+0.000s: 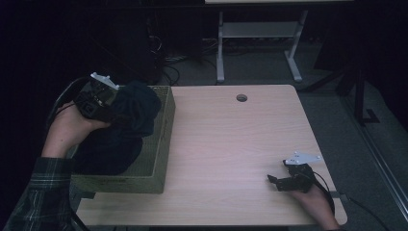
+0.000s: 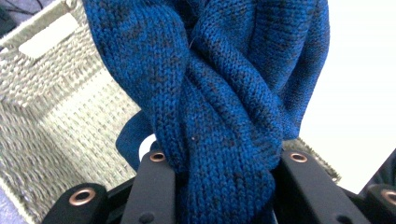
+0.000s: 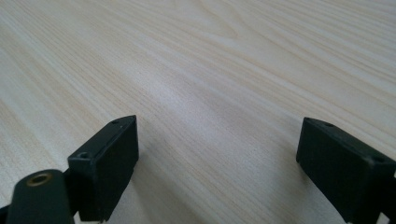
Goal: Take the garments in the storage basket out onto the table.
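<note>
A dark blue knitted garment (image 1: 126, 126) hangs bunched over the woven basket (image 1: 161, 144) at the table's left. My left gripper (image 1: 115, 107) is raised above the basket's far left corner and is shut on a thick fold of the blue knit (image 2: 219, 116), which fills the space between its black jaws. The rest of the garment trails down into the basket. Near the table's front right corner my right gripper (image 1: 275, 182) rests low over the bare wood, open, with nothing between its fingers (image 3: 109, 158).
The pale woven basket's wall (image 2: 56, 116) stands behind the knit. A light wooden table (image 1: 231, 144) has a round cable hole (image 1: 241, 98) at its far edge. A white desk frame (image 1: 260, 38) and cables lie on the dark floor beyond.
</note>
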Motion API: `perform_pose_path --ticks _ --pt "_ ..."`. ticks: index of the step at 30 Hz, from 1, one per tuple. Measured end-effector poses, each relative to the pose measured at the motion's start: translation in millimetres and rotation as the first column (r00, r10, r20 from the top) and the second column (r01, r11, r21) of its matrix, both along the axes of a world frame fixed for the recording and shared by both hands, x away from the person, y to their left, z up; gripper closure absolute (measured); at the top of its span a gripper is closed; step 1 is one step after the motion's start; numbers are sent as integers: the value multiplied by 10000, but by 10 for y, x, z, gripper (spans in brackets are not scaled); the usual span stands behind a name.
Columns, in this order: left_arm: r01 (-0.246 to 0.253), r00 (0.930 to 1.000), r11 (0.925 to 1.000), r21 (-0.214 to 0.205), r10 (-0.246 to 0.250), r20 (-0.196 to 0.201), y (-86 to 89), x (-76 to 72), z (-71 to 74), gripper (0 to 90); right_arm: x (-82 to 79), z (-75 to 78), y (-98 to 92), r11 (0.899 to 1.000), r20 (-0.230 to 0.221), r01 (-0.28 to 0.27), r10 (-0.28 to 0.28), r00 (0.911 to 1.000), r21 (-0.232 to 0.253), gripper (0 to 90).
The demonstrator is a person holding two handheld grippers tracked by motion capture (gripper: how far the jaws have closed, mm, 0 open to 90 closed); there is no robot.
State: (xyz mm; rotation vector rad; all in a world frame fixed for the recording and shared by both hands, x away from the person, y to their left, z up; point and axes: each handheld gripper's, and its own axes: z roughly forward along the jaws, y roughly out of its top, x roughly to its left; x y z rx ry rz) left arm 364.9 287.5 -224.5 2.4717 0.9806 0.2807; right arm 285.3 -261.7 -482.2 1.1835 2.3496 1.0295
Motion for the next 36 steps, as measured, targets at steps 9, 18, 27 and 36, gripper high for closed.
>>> perform_pose_path --ticks 9,18,27,36 --pt "354 9993 9992 -178 -351 119 -168 13 134 685 0 0 0 10000 0 -1 1 10000 -1 126" --pt "750 9967 9967 -307 -740 322 -354 32 306 685 0 0 0 10000 2 1 -1 10000 1 126" --pt "1198 9916 9921 -384 -1177 532 -586 20 477 685 2 0 -3 10000 14 1 -1 10000 -28 126" --pt "1568 9863 9865 -465 -1540 588 -835 10 587 685 2 0 -3 10000 10 -1 1 10000 -32 126"
